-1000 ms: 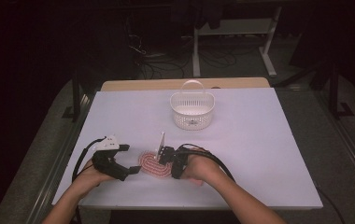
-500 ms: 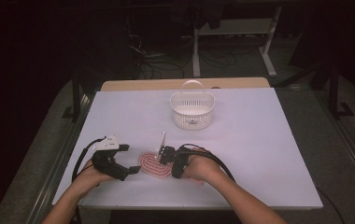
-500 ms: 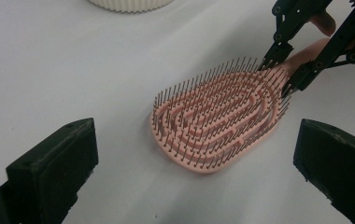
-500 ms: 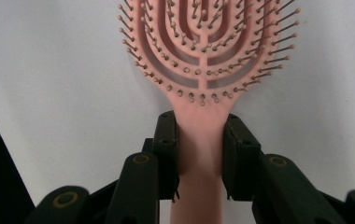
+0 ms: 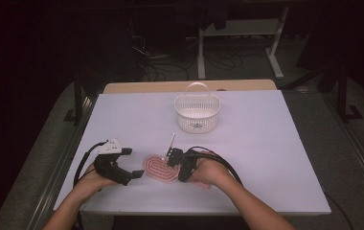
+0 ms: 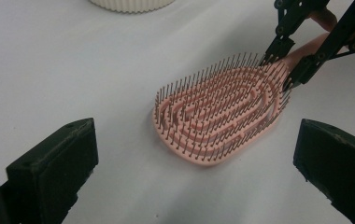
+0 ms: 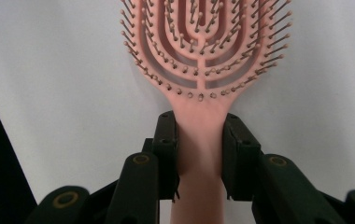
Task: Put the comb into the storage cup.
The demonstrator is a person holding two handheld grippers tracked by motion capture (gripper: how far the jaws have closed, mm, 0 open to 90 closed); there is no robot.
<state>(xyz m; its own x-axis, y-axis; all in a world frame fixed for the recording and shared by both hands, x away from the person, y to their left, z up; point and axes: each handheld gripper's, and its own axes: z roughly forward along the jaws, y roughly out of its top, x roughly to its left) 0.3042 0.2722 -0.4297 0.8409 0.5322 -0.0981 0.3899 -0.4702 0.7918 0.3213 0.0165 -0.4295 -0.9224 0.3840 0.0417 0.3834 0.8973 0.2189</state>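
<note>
While the pink hairbrush (image 5: 158, 168) is lying bristles-up near the table's (image 5: 266, 143) near edge, left of its middle, the right gripper (image 7: 199, 140) is clamping its jaws on the handle, just below the head. The left gripper (image 6: 194, 158) is facing the brush head from the opposite side, its jaws standing wide apart — nothing is touching them. Both hands are lying low at the near edge, forearms angling inward. The handle's end is being hidden by the right gripper. A white basket (image 5: 197, 112) is sitting toward the far edge.
</note>
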